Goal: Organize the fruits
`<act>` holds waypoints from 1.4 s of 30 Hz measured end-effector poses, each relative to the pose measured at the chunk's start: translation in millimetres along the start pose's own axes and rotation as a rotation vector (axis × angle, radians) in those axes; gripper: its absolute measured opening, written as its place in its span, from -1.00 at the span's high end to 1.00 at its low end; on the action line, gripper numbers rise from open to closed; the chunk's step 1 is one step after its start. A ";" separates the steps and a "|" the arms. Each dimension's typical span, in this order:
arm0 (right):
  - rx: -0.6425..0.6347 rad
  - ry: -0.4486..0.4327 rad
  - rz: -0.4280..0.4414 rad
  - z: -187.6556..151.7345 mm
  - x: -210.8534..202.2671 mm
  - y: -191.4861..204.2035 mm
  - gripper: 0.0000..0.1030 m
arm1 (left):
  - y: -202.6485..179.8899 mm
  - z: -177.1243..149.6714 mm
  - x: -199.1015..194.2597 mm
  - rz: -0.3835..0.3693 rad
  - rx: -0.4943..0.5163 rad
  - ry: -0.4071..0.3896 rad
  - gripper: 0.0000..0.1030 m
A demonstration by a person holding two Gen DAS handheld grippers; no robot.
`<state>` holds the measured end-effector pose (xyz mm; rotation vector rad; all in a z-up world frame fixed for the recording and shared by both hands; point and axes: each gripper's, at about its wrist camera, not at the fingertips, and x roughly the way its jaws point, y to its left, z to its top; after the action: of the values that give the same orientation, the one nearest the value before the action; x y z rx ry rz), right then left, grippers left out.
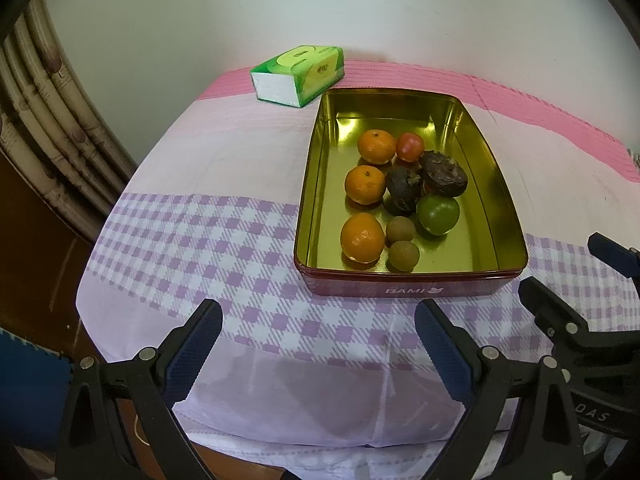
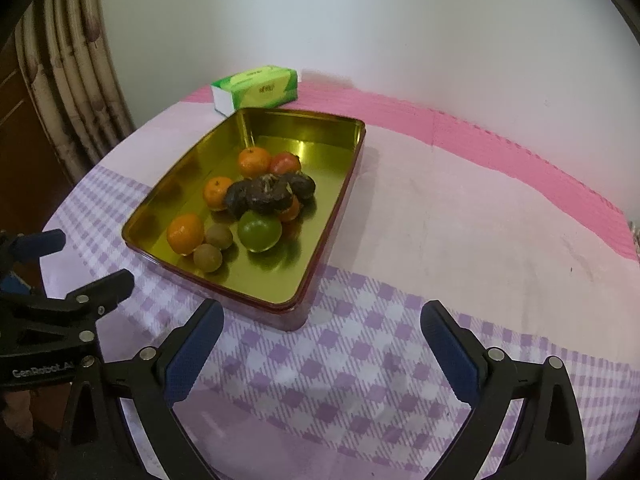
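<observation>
A gold-lined red tin [image 1: 412,290] [image 2: 280,312] sits on the checked tablecloth. Inside lie three oranges [image 1: 362,238] [image 2: 185,234], a red fruit [image 1: 409,146] [image 2: 285,163], two dark shrivelled fruits [image 1: 443,174] [image 2: 264,194], a green fruit [image 1: 438,214] [image 2: 259,230] and two small brown fruits [image 1: 404,255] [image 2: 207,257]. My left gripper [image 1: 318,344] is open and empty, in front of the tin's near wall. My right gripper [image 2: 322,344] is open and empty, before the tin's near right corner. Each gripper shows at the edge of the other's view.
A green tissue box [image 1: 298,75] [image 2: 256,89] stands behind the tin near the wall. The table's left edge [image 1: 92,280] drops off beside a curtain [image 1: 48,120]. Bare cloth [image 2: 480,220] lies right of the tin.
</observation>
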<state>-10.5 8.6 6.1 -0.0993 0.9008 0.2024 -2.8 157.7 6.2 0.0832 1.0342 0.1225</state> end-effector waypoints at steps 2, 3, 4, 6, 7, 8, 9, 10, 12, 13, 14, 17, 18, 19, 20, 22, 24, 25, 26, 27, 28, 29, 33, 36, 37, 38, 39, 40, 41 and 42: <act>0.001 0.003 -0.002 -0.5 0.9 -0.4 -0.91 | -0.1 0.0 -0.2 -0.005 -0.002 0.001 -0.86; 0.001 0.005 -0.001 -0.4 1.5 -0.2 -0.91 | 0.1 -0.3 -0.6 -0.006 -0.003 0.001 -0.86; -0.001 0.006 -0.003 -0.3 1.6 -0.2 -0.92 | 0.0 -0.2 -0.6 -0.003 -0.003 -0.001 -0.86; -0.003 0.008 -0.006 -0.1 2.0 -0.1 -0.92 | 0.4 -0.5 -0.1 -0.001 -0.004 -0.002 -0.86; -0.005 0.010 -0.007 -0.2 2.2 0.2 -0.92 | 1.0 -0.5 0.6 0.000 -0.006 0.000 -0.86; -0.007 0.011 -0.009 -0.5 2.4 0.6 -0.92 | 1.6 -0.5 1.0 0.000 -0.008 0.002 -0.86; -0.009 0.014 -0.008 -0.5 3.0 0.8 -0.92 | 2.5 0.0 0.7 -0.001 -0.010 0.001 -0.86; -0.010 0.015 -0.006 -0.6 3.0 1.0 -0.92 | 2.7 -0.2 0.5 0.000 -0.012 0.000 -0.86; -0.013 0.016 -0.007 -0.8 3.2 1.5 -0.92 | 3.2 0.2 0.8 0.001 -0.012 0.000 -0.86; -0.014 0.018 -0.006 -0.9 3.1 1.7 -0.92 | 3.2 0.0 1.2 0.003 -0.012 0.001 -0.86; -0.015 0.018 -0.005 -1.1 3.0 1.6 -0.92 | 3.4 0.2 0.7 0.003 -0.012 0.001 -0.86; -0.015 0.020 -0.007 -1.1 3.6 1.7 -0.92 | 3.7 0.4 0.7 0.004 -0.012 0.001 -0.86; -0.014 0.021 -0.005 -1.1 3.8 1.4 -0.92 | 3.8 0.5 1.0 0.004 -0.012 0.001 -0.86; -0.015 0.022 -0.006 -1.1 4.1 1.6 -0.92 | 3.7 0.4 0.9 0.004 -0.013 0.001 -0.86; -0.017 0.023 -0.007 -1.4 4.1 2.0 -0.92 | 3.8 0.5 1.0 0.006 -0.013 0.001 -0.86; -0.020 0.026 -0.006 -2.1 4.8 2.6 -0.92 | 4.0 0.6 0.9 0.002 -0.012 0.001 -0.86; -0.027 0.027 -0.007 -2.8 4.9 3.8 -0.92 | 4.3 0.8 0.5 -0.002 -0.012 -0.001 -0.86; -0.028 0.028 -0.007 -3.2 5.1 4.0 -0.92 | 4.4 0.8 0.3 -0.003 -0.013 -0.003 -0.86; -0.029 0.028 -0.006 -3.7 4.6 4.3 -0.92 | 4.5 0.7 0.5 -0.003 -0.012 -0.003 -0.86; -0.030 0.029 -0.005 -3.9 4.7 4.8 -0.92 | 4.3 0.7 0.9 -0.003 -0.013 -0.002 -0.86; -0.031 0.030 -0.005 -3.9 4.9 5.0 -0.92 | 4.2 0.6 1.3 -0.002 -0.014 0.000 -0.86; -0.032 0.031 -0.005 -3.5 5.8 5.4 -0.92 | 4.0 0.9 0.5 -0.002 -0.015 0.001 -0.86; -0.034 0.035 -0.004 -4.0 6.4 6.3 -0.92 | 4.4 1.1 0.5 -0.001 -0.014 0.001 -0.86; -0.035 0.035 -0.005 -4.6 5.7 6.9 -0.92 | 4.6 1.0 0.3 -0.001 -0.014 0.002 -0.86; -0.035 0.034 -0.005 -4.8 5.4 7.0 -0.92 | 4.5 1.0 0.4 -0.002 -0.015 0.002 -0.86; -0.035 0.034 -0.005 -4.8 5.3 6.9 -0.92 | 4.6 1.0 0.4 -0.002 -0.015 0.001 -0.86; -0.036 0.035 -0.006 -4.9 5.4 6.9 -0.92 | 4.5 1.0 0.7 -0.002 -0.015 0.001 -0.86; -0.036 0.038 -0.006 -5.0 5.7 7.1 -0.92 | 3.8 0.9 0.9 -0.001 -0.016 0.001 -0.86; -0.035 0.039 -0.006 -5.2 5.3 7.2 -0.92 | 3.9 0.9 1.0 -0.002 -0.017 0.002 -0.86; -0.036 0.041 -0.005 -5.4 5.1 7.4 -0.92 | 3.9 0.9 0.8 -0.002 -0.016 0.001 -0.86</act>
<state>-13.2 15.6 -1.2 -0.1399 0.9374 0.2122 -1.8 161.7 6.5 0.0673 1.0343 0.1293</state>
